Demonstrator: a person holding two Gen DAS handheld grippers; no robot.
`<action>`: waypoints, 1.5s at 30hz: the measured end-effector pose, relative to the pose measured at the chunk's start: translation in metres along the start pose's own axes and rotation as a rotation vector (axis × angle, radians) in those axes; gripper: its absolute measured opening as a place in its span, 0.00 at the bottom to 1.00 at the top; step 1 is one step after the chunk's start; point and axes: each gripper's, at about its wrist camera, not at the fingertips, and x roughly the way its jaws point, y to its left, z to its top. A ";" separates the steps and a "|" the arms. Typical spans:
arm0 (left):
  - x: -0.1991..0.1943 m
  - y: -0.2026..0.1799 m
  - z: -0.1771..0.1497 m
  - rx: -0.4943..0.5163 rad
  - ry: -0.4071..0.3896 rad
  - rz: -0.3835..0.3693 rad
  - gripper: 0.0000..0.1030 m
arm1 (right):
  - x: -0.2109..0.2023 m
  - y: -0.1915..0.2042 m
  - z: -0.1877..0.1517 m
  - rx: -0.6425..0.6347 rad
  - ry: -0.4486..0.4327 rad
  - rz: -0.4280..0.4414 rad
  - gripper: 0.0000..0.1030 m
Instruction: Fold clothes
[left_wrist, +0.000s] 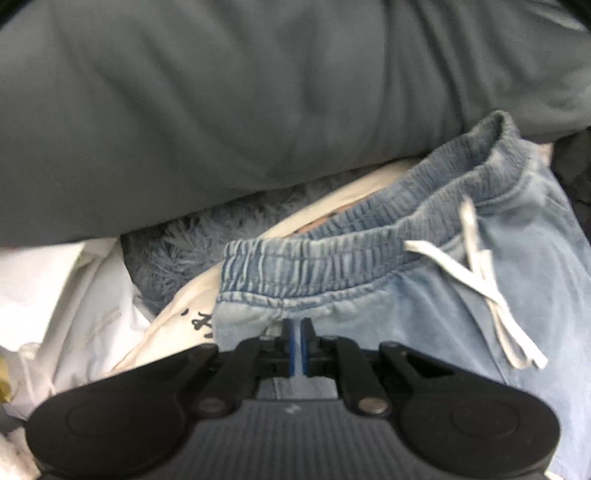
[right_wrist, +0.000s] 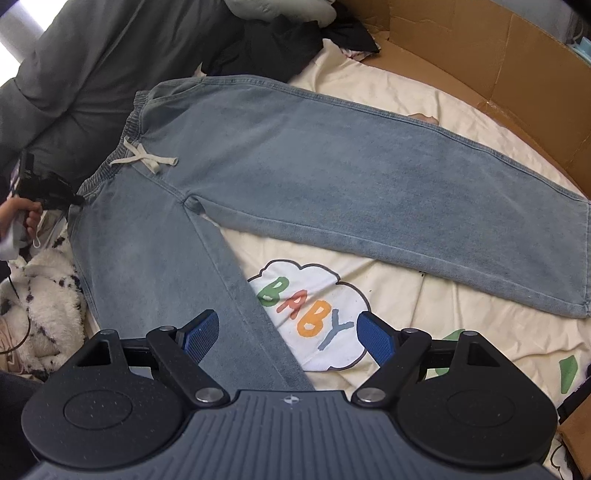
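Observation:
Light blue jeans (right_wrist: 295, 166) with an elastic waistband and a white drawstring (right_wrist: 144, 157) lie spread flat on a cream sheet, legs apart. In the left wrist view my left gripper (left_wrist: 296, 328) is shut on the near corner of the jeans (left_wrist: 443, 295) just under the waistband, and the drawstring (left_wrist: 476, 273) lies to the right of it. The right wrist view shows that same left gripper (right_wrist: 74, 199) at the waistband's lower corner, held by a hand (right_wrist: 18, 218). My right gripper (right_wrist: 288, 326) hangs open over the nearer trouser leg, with nothing between its blue pads (right_wrist: 373, 334).
A grey duvet (right_wrist: 92, 55) lies beyond the waistband. Cardboard walls (right_wrist: 480, 48) bound the far and right sides. The cream sheet (right_wrist: 424, 295) carries a "BABY" print. A fluffy spotted blanket (right_wrist: 48, 295) sits at the left, dark clothes (right_wrist: 277, 44) at the back.

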 end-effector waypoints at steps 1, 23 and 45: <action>-0.003 0.000 -0.001 -0.001 0.003 -0.003 0.06 | 0.001 0.001 -0.001 -0.004 0.003 0.003 0.84; -0.007 -0.042 -0.017 0.117 -0.026 -0.016 0.08 | 0.014 0.002 -0.002 -0.049 0.007 0.010 0.84; 0.025 -0.177 0.055 0.140 -0.243 -0.285 0.08 | 0.024 -0.013 -0.003 -0.046 -0.041 -0.058 0.84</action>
